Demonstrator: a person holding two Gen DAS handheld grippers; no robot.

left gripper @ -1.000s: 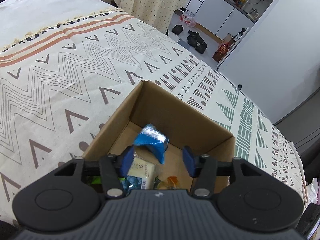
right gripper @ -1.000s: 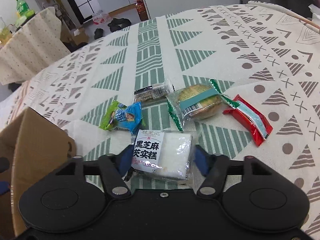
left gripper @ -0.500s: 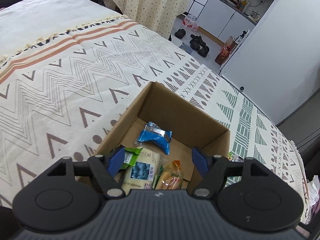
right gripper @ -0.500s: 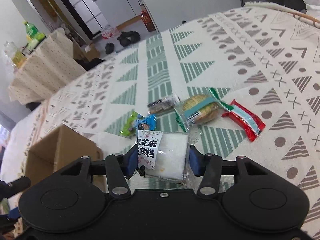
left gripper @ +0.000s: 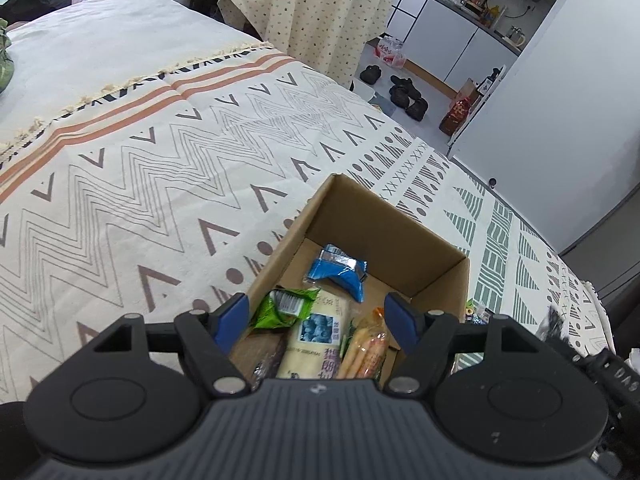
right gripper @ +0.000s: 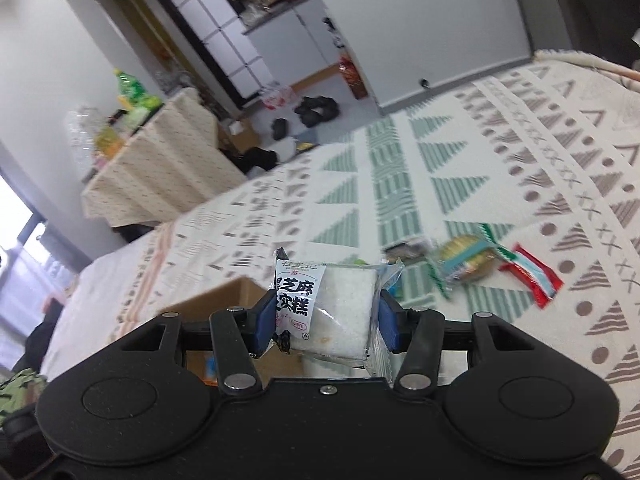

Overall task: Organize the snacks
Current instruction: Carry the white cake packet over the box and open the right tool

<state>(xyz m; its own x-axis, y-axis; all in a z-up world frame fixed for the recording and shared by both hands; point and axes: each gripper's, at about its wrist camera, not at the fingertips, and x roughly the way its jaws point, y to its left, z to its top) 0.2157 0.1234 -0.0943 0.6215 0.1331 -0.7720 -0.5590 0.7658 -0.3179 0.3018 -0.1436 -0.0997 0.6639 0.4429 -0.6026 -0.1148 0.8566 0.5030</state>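
Right wrist view showed the right claw (right gripper: 325, 322) clamped on a white sesame cake packet (right gripper: 332, 312), its blue pads pressing the wrapper from both sides. The packet sat squarely between the fingers, its black-lettered label toward the left pad and its crimped clear edge bunched against the right one. It was lifted clear of the patterned bedspread (right gripper: 500, 168). Below and to the left of the packet, a corner of the cardboard box (right gripper: 224, 300) showed behind the claw's frame. Further off to the right on the bedspread lay a round biscuit in a clear wrapper with a teal band (right gripper: 466, 262), a red packet (right gripper: 530, 276) just beside it, and a dark-wrapped snack (right gripper: 406, 250) on the biscuit's other side; all three were blurred.

Left wrist view showed the left claw (left gripper: 318, 318) spread wide with nothing between its pads, hovering over the near end of the open cardboard box (left gripper: 384, 220). Inside the box, a blue packet (left gripper: 338, 270) lay toward the far wall, well ahead of the fingertips. A green packet (left gripper: 286, 306) lay just beside the left pad, a pale long packet with a blue picture (left gripper: 318, 338) ran down the middle between the fingers, and an orange-tinted clear packet (left gripper: 366, 346) lay near the right pad. Whether any pad touched these could not be told.
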